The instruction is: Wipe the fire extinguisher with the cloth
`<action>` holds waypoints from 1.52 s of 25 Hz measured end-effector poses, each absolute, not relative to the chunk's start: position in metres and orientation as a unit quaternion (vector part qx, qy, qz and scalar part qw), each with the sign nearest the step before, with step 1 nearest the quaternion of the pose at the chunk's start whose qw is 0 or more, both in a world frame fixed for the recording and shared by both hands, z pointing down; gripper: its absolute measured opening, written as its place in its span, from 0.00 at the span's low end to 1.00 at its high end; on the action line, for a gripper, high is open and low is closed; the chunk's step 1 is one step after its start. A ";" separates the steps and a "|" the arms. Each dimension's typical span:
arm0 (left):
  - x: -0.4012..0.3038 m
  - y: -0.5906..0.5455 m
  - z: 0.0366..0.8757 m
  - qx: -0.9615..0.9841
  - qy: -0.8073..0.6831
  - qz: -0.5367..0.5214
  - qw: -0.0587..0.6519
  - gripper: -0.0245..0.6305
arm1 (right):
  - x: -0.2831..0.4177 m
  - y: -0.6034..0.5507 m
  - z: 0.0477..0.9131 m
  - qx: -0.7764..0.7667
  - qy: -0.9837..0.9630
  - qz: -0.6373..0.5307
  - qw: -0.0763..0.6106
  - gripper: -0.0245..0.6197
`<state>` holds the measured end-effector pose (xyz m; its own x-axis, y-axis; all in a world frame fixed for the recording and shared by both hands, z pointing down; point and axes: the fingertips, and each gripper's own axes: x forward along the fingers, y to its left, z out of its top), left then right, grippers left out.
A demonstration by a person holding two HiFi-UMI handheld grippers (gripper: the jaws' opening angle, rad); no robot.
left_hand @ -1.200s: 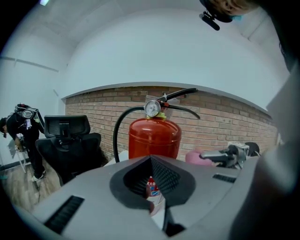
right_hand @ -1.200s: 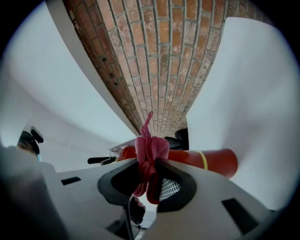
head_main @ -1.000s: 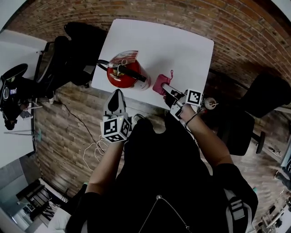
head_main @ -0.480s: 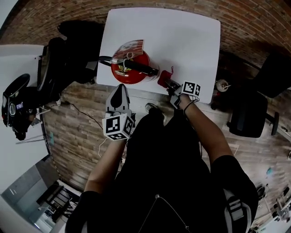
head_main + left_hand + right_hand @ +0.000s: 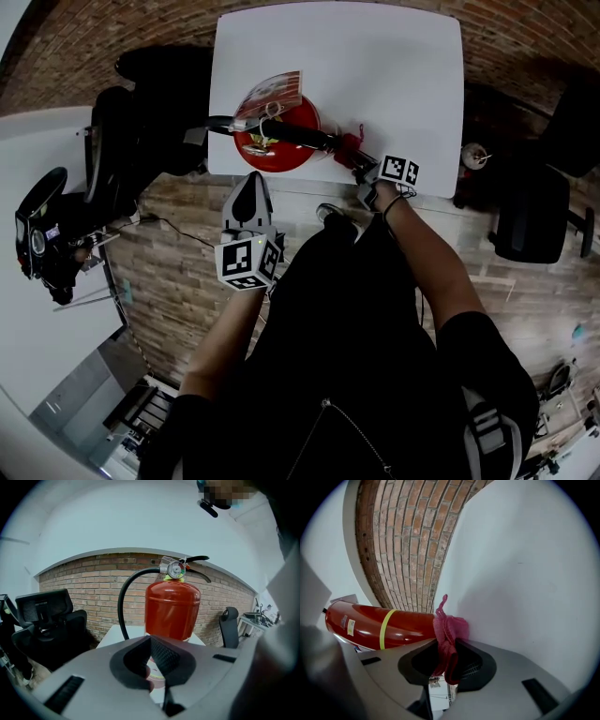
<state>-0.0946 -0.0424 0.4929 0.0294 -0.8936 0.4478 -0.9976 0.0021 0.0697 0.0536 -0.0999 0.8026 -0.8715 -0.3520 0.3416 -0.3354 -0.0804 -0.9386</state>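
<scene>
Now right gripper (image 5: 447, 660) clamped on pink cloth (image 5: 449, 630). Over the last second it carried the cloth left across the white table (image 5: 394, 75), and the cloth now touches the upright fire extinguisher (image 5: 393, 625) at the near edge. Wiping can probably start. Left gripper (image 5: 152, 656) closed, empty, nearer than the extinguisher.

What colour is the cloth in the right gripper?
Magenta pink; the knitted cloth, pinched by the right gripper, shows best in the right gripper view.
</scene>
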 end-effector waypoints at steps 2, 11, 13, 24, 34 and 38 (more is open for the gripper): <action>-0.096 -0.041 0.494 0.694 -0.681 0.140 0.189 0.08 | 0.050 -0.100 0.803 -0.253 0.676 -0.692 0.005 0.20; -0.096 -0.037 0.497 0.697 -0.678 0.138 0.192 0.08 | 0.045 -0.100 0.795 -0.238 0.664 -0.709 0.032 0.20; -0.095 -0.037 0.497 0.696 -0.677 0.138 0.193 0.08 | 0.045 -0.099 0.791 -0.234 0.665 -0.709 0.033 0.20; -0.086 -0.038 0.492 0.693 -0.682 0.125 0.194 0.08 | 0.045 -0.099 0.761 -0.218 0.672 -0.706 0.042 0.20; -0.083 -0.039 0.484 0.692 -0.687 0.116 0.189 0.08 | 0.044 -0.100 0.735 -0.214 0.679 -0.701 0.047 0.20; -0.081 -0.040 0.481 0.690 -0.690 0.112 0.188 0.08 | 0.044 -0.100 0.726 -0.213 0.679 -0.701 0.047 0.20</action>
<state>-0.0807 -0.0397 0.4809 0.0240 -0.9101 0.4137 -0.9943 0.0214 0.1047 0.0438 -0.1004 0.7261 -0.9052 -0.3549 0.2338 -0.2225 -0.0729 -0.9722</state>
